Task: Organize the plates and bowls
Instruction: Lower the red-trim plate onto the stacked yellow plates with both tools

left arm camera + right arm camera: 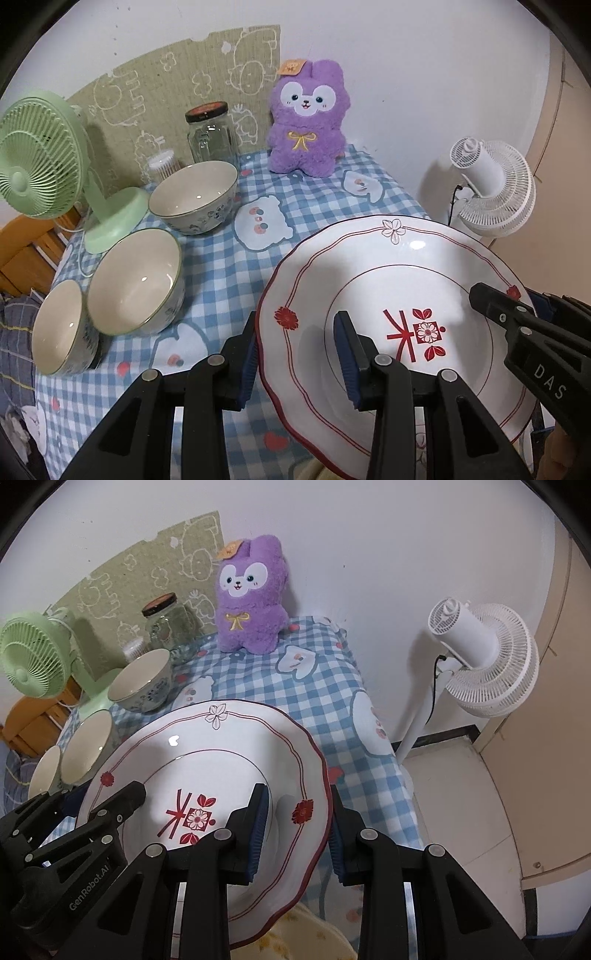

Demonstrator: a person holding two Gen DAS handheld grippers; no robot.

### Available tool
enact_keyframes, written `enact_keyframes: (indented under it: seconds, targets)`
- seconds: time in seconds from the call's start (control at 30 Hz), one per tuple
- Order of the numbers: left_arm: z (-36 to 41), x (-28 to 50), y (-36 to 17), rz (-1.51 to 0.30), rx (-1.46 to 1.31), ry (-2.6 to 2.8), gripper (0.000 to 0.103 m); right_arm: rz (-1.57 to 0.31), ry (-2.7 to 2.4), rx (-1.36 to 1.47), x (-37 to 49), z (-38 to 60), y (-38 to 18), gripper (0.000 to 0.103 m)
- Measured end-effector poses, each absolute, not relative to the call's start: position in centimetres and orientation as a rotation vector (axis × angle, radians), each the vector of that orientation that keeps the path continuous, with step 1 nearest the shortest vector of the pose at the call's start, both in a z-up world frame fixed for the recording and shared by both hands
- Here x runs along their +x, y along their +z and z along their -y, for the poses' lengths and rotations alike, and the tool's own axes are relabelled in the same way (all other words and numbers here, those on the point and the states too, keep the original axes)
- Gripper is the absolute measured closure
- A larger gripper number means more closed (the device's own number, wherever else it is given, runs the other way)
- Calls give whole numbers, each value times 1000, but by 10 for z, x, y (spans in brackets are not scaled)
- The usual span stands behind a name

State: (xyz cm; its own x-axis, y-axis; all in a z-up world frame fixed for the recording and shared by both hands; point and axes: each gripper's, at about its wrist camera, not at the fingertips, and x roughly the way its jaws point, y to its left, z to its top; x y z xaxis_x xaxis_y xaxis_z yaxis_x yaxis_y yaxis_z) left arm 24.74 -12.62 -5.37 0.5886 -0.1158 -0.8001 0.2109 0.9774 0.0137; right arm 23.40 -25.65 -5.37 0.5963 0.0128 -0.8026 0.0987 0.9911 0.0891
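A white plate point(399, 295) with red trim and a red flower motif is held above the checked tablecloth; it also shows in the right wrist view point(221, 753). My left gripper point(299, 354) straddles its left rim, one finger under, one over. My right gripper point(299, 830) straddles its right rim the same way, and shows at the right in the left wrist view point(517, 314). Three cream bowls stand at the left: a far one point(194, 195), a middle one point(135, 280), a near one point(61, 325). The edge of another pale dish point(306, 934) shows below the plate.
A green desk fan point(40, 155), a glass jar point(210, 133), a small container of cotton swabs point(160, 164) and a purple plush toy point(308, 118) stand along the back. A white floor fan point(476, 653) stands right of the table. The table's right edge point(384, 738) drops to floor.
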Motion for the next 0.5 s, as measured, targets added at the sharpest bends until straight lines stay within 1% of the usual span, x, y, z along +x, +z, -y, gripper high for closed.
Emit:
enact_keyframes:
  seconds: [0.2, 0.5]
  targets:
    - [128, 220, -44, -897, 118, -192, 65, -912, -51, 117, 205, 256, -45, 70]
    - [126, 184, -44, -883, 110, -195, 65, -898, -52, 104, 166, 253, -41, 70]
